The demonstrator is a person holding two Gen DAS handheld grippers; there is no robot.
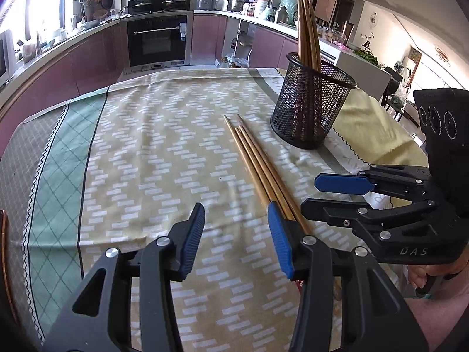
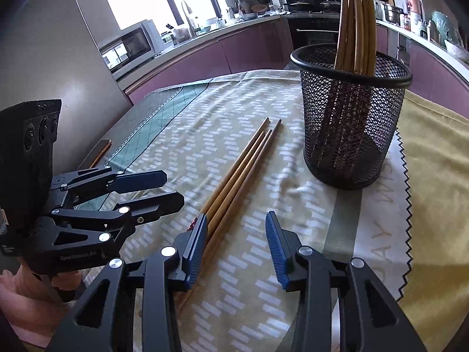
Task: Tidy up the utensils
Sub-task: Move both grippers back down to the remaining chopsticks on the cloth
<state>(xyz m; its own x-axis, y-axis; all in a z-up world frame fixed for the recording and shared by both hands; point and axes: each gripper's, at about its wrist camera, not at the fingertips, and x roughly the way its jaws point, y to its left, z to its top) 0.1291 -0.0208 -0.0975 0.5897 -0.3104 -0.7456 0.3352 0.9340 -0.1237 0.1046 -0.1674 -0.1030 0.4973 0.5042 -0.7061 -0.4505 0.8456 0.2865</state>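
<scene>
Both wrist cameras looked steeply down, close over the tablecloth [image 1: 152,146], toward the far kitchen; each saw the loose chopsticks [image 1: 258,170], the mesh holder [image 2: 351,111] and the other gripper.

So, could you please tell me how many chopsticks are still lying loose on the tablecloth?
4, side by side in one bundle on the tablecloth, beside the mesh holder. Their near ends are hidden behind the hand-held grippers.

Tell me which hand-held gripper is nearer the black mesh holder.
Right. The right hand-held gripper is open, with the mesh holder just ahead on its right. The left hand-held gripper, also open, sits farther off, across the loose chopsticks.
</scene>
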